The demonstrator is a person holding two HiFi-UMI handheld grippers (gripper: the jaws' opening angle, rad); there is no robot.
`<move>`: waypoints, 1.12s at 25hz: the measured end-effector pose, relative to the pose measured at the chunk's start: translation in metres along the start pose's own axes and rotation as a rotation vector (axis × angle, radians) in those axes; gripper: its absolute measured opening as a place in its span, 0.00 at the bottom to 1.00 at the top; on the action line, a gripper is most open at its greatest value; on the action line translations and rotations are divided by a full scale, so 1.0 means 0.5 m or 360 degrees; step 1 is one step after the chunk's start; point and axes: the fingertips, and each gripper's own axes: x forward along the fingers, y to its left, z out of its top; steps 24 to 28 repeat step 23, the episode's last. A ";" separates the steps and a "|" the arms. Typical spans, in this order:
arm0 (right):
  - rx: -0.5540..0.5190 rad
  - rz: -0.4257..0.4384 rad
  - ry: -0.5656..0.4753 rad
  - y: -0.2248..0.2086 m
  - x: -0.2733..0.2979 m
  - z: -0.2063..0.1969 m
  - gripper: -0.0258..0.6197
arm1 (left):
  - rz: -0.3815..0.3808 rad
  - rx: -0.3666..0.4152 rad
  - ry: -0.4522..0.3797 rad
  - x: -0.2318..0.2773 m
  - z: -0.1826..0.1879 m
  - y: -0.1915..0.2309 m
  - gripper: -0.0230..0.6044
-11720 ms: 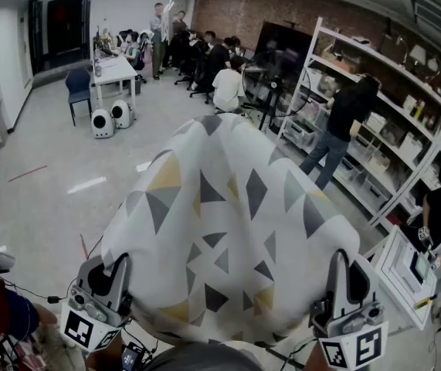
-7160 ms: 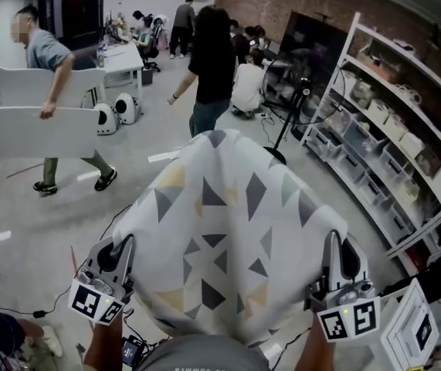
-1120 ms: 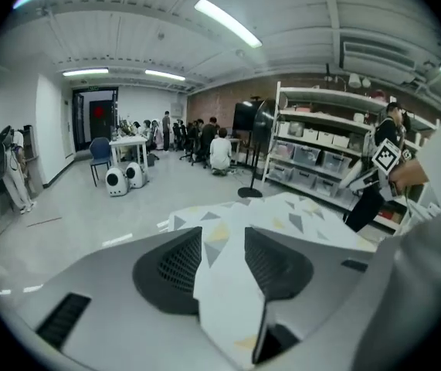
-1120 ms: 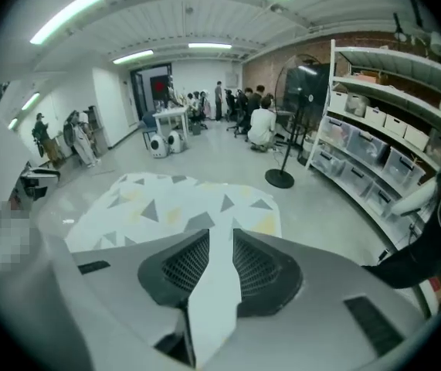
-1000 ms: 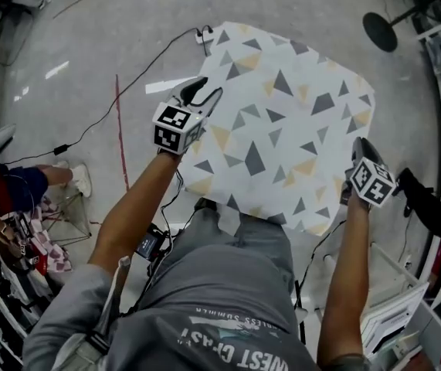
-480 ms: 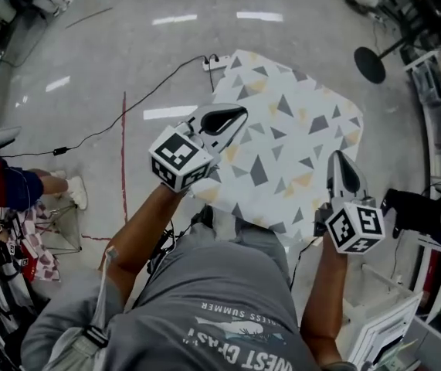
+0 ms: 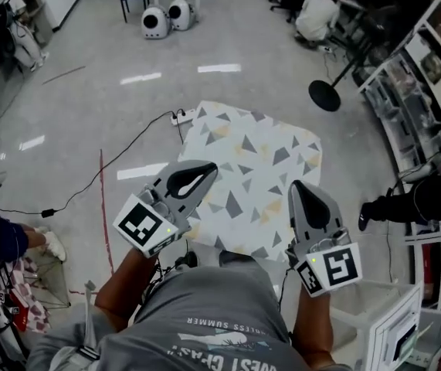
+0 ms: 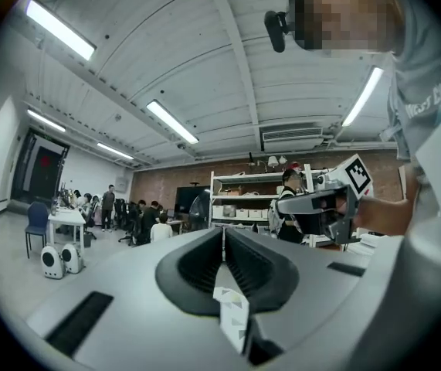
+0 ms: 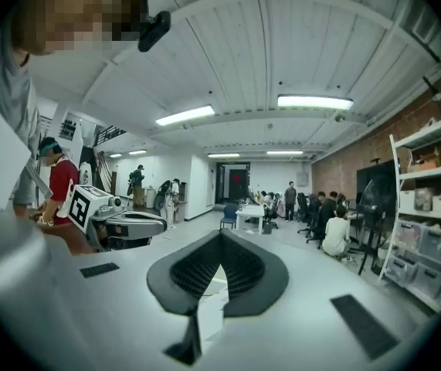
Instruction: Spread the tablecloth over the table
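Note:
The white tablecloth (image 7: 255,176) with grey and yellow triangles lies draped over the table below me. Both grippers are raised close to the head camera above its near edge. My left gripper (image 7: 203,170) is shut, and a small fold of the patterned cloth (image 8: 232,315) shows pinched between its jaws (image 8: 224,232). My right gripper (image 7: 300,187) is also shut, with a strip of the cloth (image 9: 208,304) caught between its jaws (image 9: 221,235). Each gripper view shows the other one beside it: the right gripper (image 8: 324,207) and the left gripper (image 9: 120,224).
A power strip (image 7: 180,117) and its cable lie on the floor by the table's far left corner. A fan stand (image 7: 324,95) and shelving (image 7: 425,83) are at the right. Two round white machines (image 7: 166,18) sit far back. A person (image 7: 405,203) crouches at the right.
Both grippers have risen from the cloth's near edge toward the camera. The left jaws, open a second ago, are now shut. The view has tilted up and shows more of the room.

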 end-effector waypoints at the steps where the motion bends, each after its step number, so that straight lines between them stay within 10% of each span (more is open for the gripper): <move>1: -0.0034 0.0002 -0.0020 0.014 -0.013 0.014 0.05 | -0.0024 0.0023 -0.0012 -0.006 0.010 -0.016 0.05; 28: -0.0090 -0.0036 -0.0093 0.123 -0.115 0.054 0.05 | -0.0158 0.0030 -0.0016 -0.100 0.017 -0.124 0.05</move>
